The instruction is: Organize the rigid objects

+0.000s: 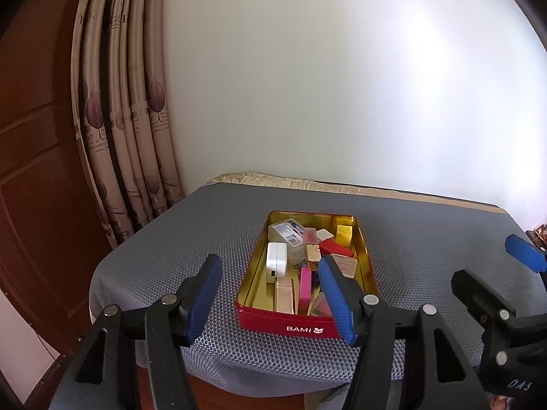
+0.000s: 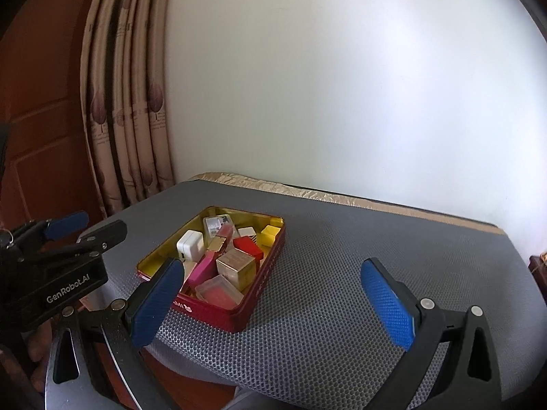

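Observation:
A red tin marked BAMI lies open on the grey mat and holds several small items. Among them are a white charger, a pink box, a red box, a yellow block and a clear labelled case. My left gripper hovers open just before the tin's near end, nothing between its pads. My right gripper is open too, lower right of the tin, with only mat between its fingers. Each gripper shows in the other's view: right, left.
A grey honeycomb mat covers the table, with a beige cloth strip along its far edge by the white wall. A patterned curtain and a brown wooden door stand to the left. The mat's front edge drops off just under the grippers.

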